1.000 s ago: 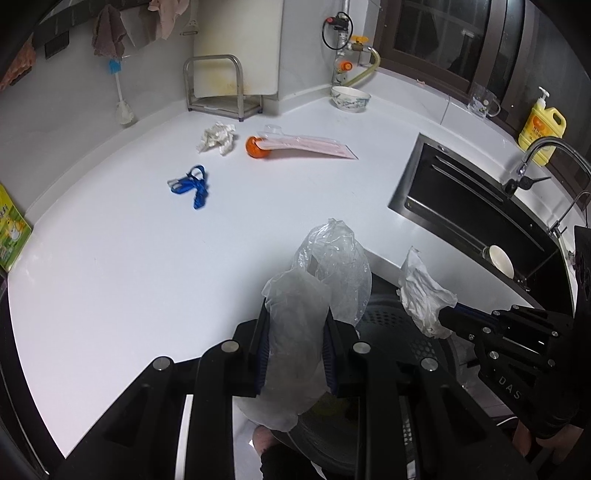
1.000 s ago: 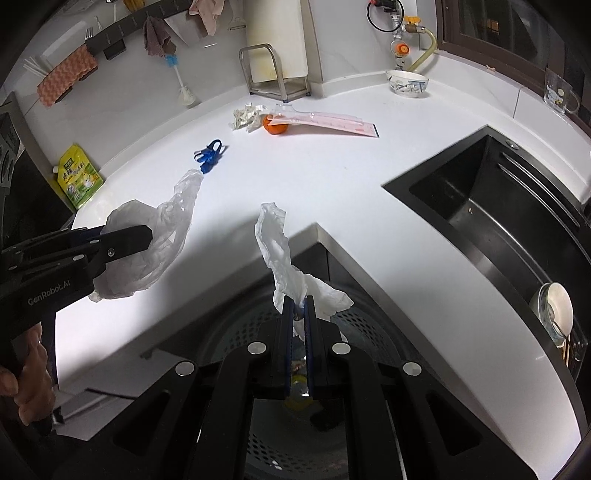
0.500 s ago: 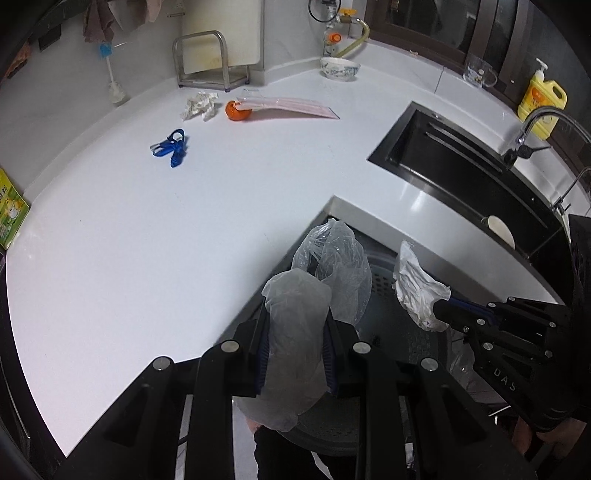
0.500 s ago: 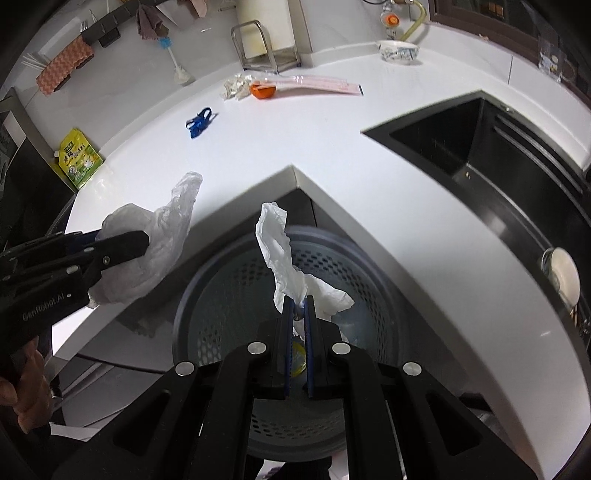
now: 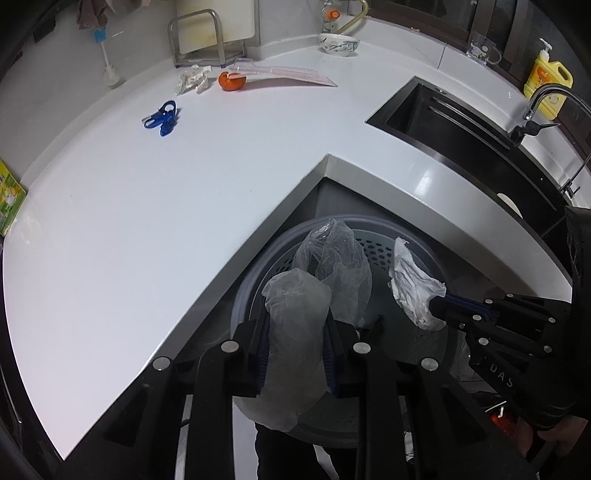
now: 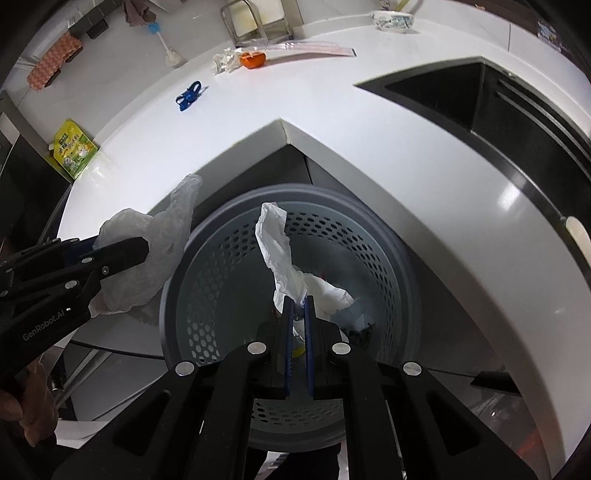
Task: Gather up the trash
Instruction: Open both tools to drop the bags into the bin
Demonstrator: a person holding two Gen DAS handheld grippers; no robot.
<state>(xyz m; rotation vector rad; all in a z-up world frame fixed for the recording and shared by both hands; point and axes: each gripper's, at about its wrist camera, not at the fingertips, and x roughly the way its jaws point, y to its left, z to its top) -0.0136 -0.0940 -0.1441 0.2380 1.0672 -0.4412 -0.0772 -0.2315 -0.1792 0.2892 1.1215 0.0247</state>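
Left gripper (image 5: 295,354) clamps clear plastic (image 5: 299,332), right gripper (image 6: 299,332) white tissue (image 6: 280,251) (bin (image 6: 369,206) below).

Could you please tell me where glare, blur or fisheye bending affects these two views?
Left wrist view: sharp throughout, the counter edge bows strongly, a small glare patch sits near the sink. Right wrist view: a brighter glare spot on the counter's right side, softer focus and dark vignetting toward the corners, the bin rim looks stretched.

White L-shaped counter (image 5: 155,206) with inside corner; black sink (image 5: 461,140) set in right run, faucet (image 5: 535,107) behind; white wall (image 5: 44,74) with hung cloths; dark-framed window (image 5: 443,14).
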